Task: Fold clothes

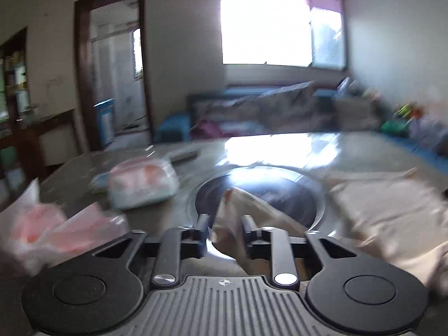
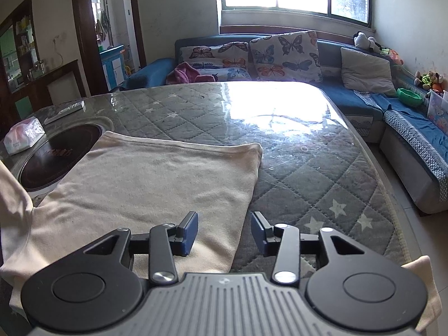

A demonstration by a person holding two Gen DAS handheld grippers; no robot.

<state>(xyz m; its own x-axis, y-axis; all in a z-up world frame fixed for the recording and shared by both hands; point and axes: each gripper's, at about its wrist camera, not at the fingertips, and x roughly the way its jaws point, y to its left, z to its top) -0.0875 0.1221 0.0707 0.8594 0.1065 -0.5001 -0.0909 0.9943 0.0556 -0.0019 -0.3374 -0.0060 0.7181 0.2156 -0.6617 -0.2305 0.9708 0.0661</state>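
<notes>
A cream garment (image 2: 156, 179) lies spread flat on the quilted table (image 2: 308, 168). My right gripper (image 2: 224, 232) hovers open over the garment's right edge, with nothing pinched between its blue pads. One part of the cloth rises at the far left of the right wrist view. The left wrist view is blurred. There the garment (image 1: 378, 212) lies to the right, and a bunched fold of it (image 1: 229, 212) stands up between the fingers of my left gripper (image 1: 225, 224). A thin gap seems to remain on the left side, so the jaws look open around the fold.
A round dark inset (image 2: 56, 156) is set in the table under the garment's left part. A tissue pack (image 2: 22, 137) and a remote (image 2: 65, 112) lie at the far left. Wrapped packs (image 1: 142, 184) and pink bags (image 1: 56, 229) lie left. A blue sofa (image 2: 364, 103) runs behind and to the right.
</notes>
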